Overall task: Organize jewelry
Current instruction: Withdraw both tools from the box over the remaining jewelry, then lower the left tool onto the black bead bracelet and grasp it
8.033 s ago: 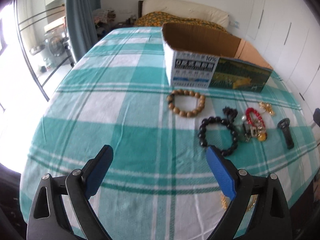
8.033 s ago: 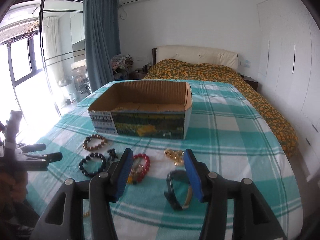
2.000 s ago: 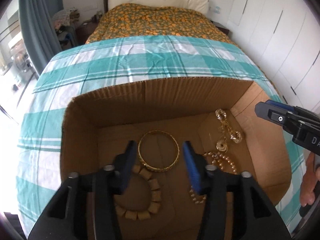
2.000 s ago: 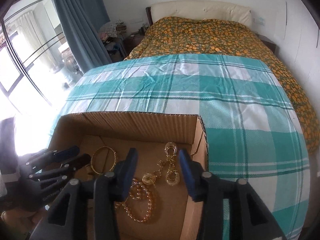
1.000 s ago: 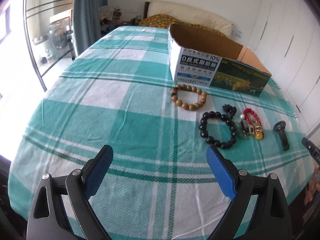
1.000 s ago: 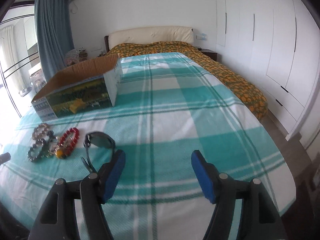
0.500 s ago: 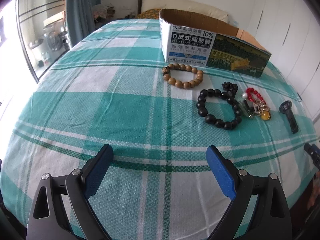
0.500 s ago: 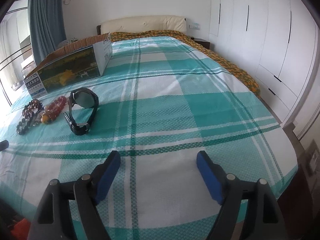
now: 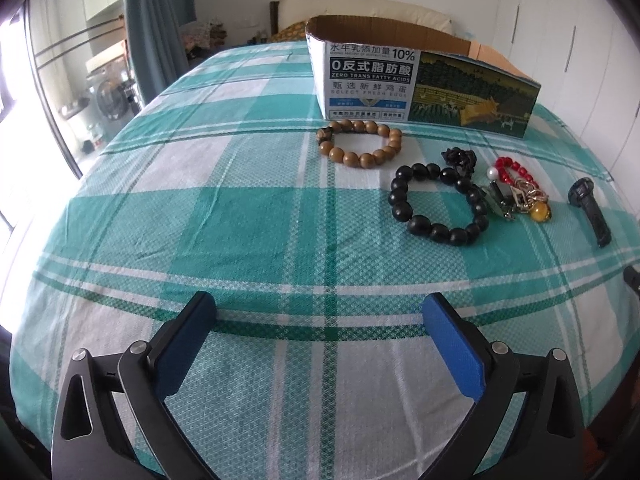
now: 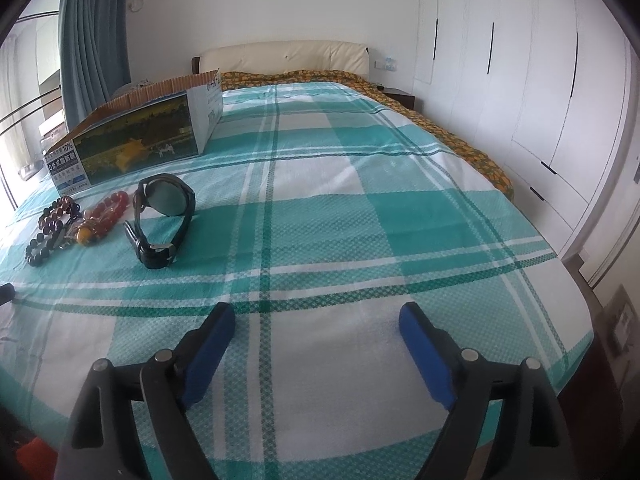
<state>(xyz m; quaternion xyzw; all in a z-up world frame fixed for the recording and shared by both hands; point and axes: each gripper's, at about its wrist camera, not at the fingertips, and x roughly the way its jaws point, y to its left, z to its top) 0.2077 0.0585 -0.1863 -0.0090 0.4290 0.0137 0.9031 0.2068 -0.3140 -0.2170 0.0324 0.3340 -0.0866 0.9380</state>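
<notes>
On the teal plaid bedspread lie a brown wooden bead bracelet (image 9: 360, 143), a black bead bracelet (image 9: 438, 204), a red bead bracelet with charms (image 9: 516, 186) and a black wristwatch (image 9: 591, 210), in front of an open cardboard box (image 9: 416, 80). My left gripper (image 9: 320, 320) is open and empty, low over the cloth short of the jewelry. My right gripper (image 10: 316, 326) is open and empty; the wristwatch (image 10: 162, 220), red bracelet (image 10: 106, 212) and box (image 10: 136, 144) lie to its far left.
The bed's near edge curves just below both grippers. White wardrobe doors (image 10: 560, 100) stand to the right, a blue curtain (image 10: 94, 36) and a window to the left. The orange patterned duvet (image 10: 400, 96) lies at the head of the bed.
Both grippers have lowered slightly toward the bedspread near its front edge, staying open. The jewelry has not moved over the last second.
</notes>
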